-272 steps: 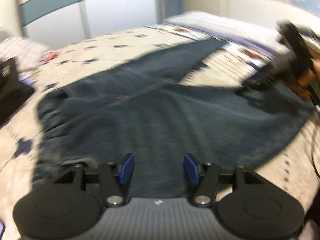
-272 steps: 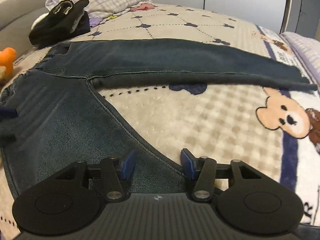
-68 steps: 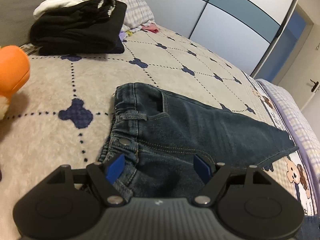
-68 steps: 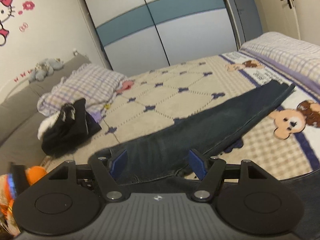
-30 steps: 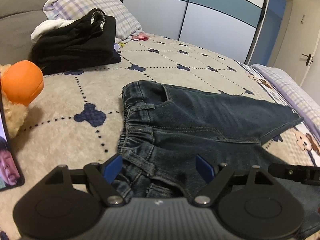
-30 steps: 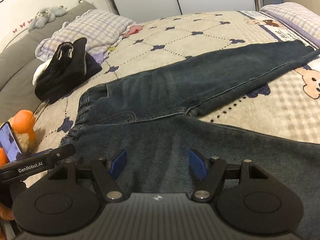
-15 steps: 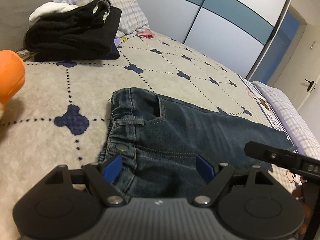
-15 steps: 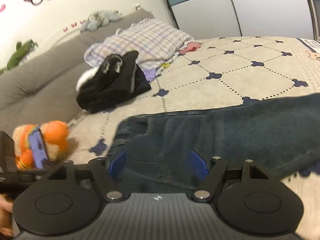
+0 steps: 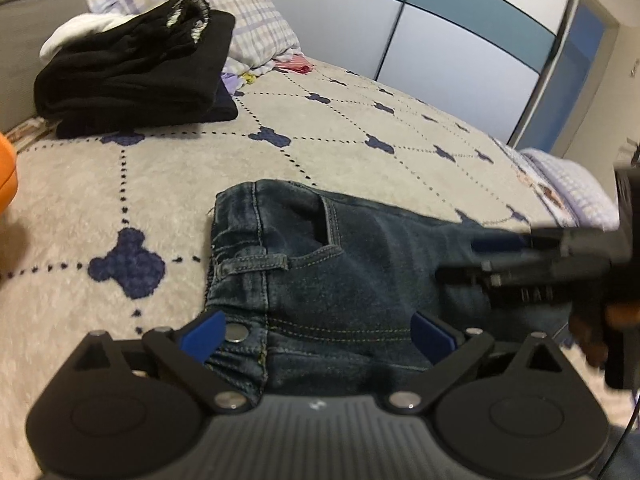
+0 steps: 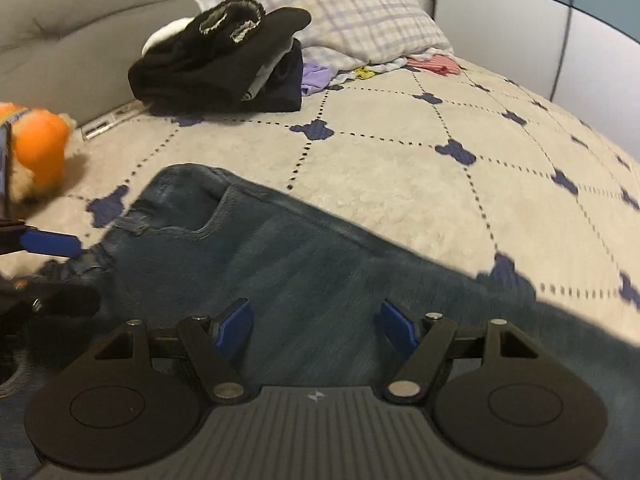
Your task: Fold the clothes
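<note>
Left claw (image 9: 318,336) opening over jeans (image 9: 340,264) waistband, apparently gripping nothing

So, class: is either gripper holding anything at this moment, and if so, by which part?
Nothing is held. The left gripper is opening over the waistband of the jeans, pads off the denim. The right gripper stands open above the jeans' leg.

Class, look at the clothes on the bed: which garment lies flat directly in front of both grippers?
The dark blue jeans, spread flat on the blanket; the black folded garments sit stacked far back by the checked pillow.
</note>
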Tool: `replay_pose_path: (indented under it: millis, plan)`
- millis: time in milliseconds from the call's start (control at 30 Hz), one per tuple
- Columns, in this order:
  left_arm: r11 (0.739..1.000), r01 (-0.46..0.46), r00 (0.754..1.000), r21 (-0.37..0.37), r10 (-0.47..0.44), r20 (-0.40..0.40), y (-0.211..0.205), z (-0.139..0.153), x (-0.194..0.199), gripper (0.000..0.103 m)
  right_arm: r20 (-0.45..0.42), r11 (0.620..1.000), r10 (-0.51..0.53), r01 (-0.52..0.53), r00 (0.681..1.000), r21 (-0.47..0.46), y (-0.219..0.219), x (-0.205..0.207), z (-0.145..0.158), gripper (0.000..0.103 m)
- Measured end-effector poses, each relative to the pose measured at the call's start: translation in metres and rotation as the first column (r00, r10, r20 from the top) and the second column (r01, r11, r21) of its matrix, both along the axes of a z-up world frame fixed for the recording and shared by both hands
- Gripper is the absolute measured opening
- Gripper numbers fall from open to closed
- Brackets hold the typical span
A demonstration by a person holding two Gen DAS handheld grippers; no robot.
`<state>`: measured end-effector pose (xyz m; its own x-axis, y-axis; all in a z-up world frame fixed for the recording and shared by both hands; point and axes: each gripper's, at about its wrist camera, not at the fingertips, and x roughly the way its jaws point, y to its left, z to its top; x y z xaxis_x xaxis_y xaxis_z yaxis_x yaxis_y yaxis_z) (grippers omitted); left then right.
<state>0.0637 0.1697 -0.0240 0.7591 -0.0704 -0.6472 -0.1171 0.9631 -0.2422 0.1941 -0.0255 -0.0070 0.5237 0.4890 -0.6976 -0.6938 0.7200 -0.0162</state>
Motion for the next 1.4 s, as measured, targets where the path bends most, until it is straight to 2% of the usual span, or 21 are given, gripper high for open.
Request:
replay_pose_path:
  millis: [167,233,400,600,800,867,967,1033,1067,1133,1200,1400]
  plan:
    - [0.991,0.05,0.999,0.123,-0.051,0.009,-0.013,-0.008,-0.001,0.102,-0.004,1.0,-0.003,0.003,1.0,-0.022,0.006,0.032,-0.004,0.074]
    - [0.987,0.061,0.998,0.146,-0.064,0.016,-0.014,-0.009,-0.003,0.102,-0.007,1.0,-0.002,0.002,1.0,-0.027,0.008,0.041,-0.005,0.074]
    - [0.993,0.052,0.998,0.101,-0.055,0.025,-0.007,-0.007,-0.003,0.102,-0.028,0.998,-0.003,0.001,1.0,-0.066,0.01,0.065,-0.015,0.075]
    - [0.997,0.032,0.999,0.065,-0.033,0.019,-0.004,-0.006,0.001,0.103,-0.087,0.998,-0.024,0.019,0.996,-0.055,0.006,0.086,-0.027,0.097]
    - [0.998,0.021,1.0,0.058,-0.022,0.018,-0.004,-0.008,0.006,0.103,-0.12,0.999,-0.011,0.006,0.993,-0.042,0.006,0.093,-0.029,0.097]
    - [0.998,0.017,1.0,0.059,-0.018,0.017,-0.004,-0.009,0.007,0.103,-0.128,1.0,-0.005,0.001,0.992,-0.029,0.006,0.092,-0.028,0.09]
    - [0.998,0.013,1.0,0.066,-0.014,0.015,-0.005,-0.01,0.01,0.103,-0.139,1.0,0.009,-0.01,0.99,-0.008,0.004,0.087,-0.023,0.069]
    - [0.998,0.01,1.0,0.066,-0.011,0.013,-0.005,-0.01,0.011,0.103,-0.136,1.0,0.012,-0.013,0.991,-0.008,0.003,0.083,-0.02,0.046]
    - [0.998,0.01,1.0,0.064,-0.011,0.013,-0.004,-0.01,0.011,0.103,-0.133,1.0,0.007,-0.009,0.991,-0.013,0.002,0.081,-0.018,0.039]
    - [0.998,0.011,1.0,0.06,-0.012,0.013,-0.004,-0.01,0.011,0.103,-0.128,1.0,-0.002,-0.001,0.992,-0.021,-0.002,0.076,-0.015,0.018]
    - [0.999,0.011,1.0,0.05,-0.012,0.016,-0.002,-0.01,0.011,0.103,-0.107,1.0,-0.013,0.011,0.994,-0.015,-0.007,0.067,-0.01,0.014]
    - [1.0,-0.02,1.0,-0.012,0.02,0.013,0.012,-0.006,0.008,0.103,0.033,0.999,-0.046,0.046,0.998,-0.02,-0.015,0.017,0.018,0.013]
